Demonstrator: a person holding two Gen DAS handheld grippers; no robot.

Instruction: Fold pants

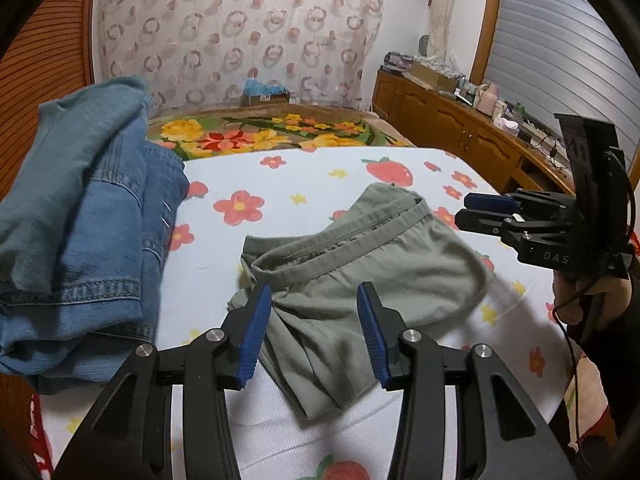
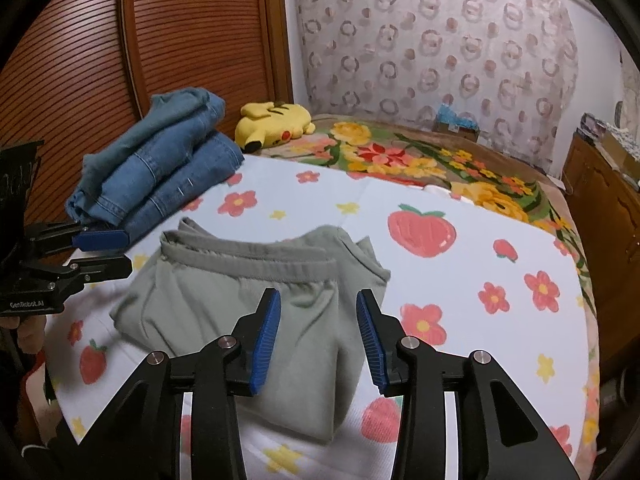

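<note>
The pants [image 1: 360, 276] are plain grey-green cloth, folded into a rumpled bundle on the bed sheet [image 1: 304, 184], which is white with red flowers and strawberries. In the left wrist view they lie at centre frame, the waistband running from left of centre up toward the upper right, and a narrower folded part reaching down to the lower centre. In the right wrist view the pants [image 2: 240, 292] fill the centre, waistband roughly level across the frame, the folded body trailing toward the bottom edge; the long axis runs from the band down toward the camera.

The left gripper [image 1: 314, 332] hangs over the lower part of the pants, pointing down at a slant. Its blue pads stand apart with cloth visible between them, not pinched. The right gripper [image 2: 318, 338] is posed likewise, jaws apart above the cloth, gripping nothing. Each gripper also shows at the side edge of the other's view, with a hand [image 1: 584, 296] on the right one's handle.

Folded jeans [image 2: 160, 168] are stacked at the upper left, near the pants but not touching. A yellow plush [image 2: 276, 122] lies beyond them.
</note>
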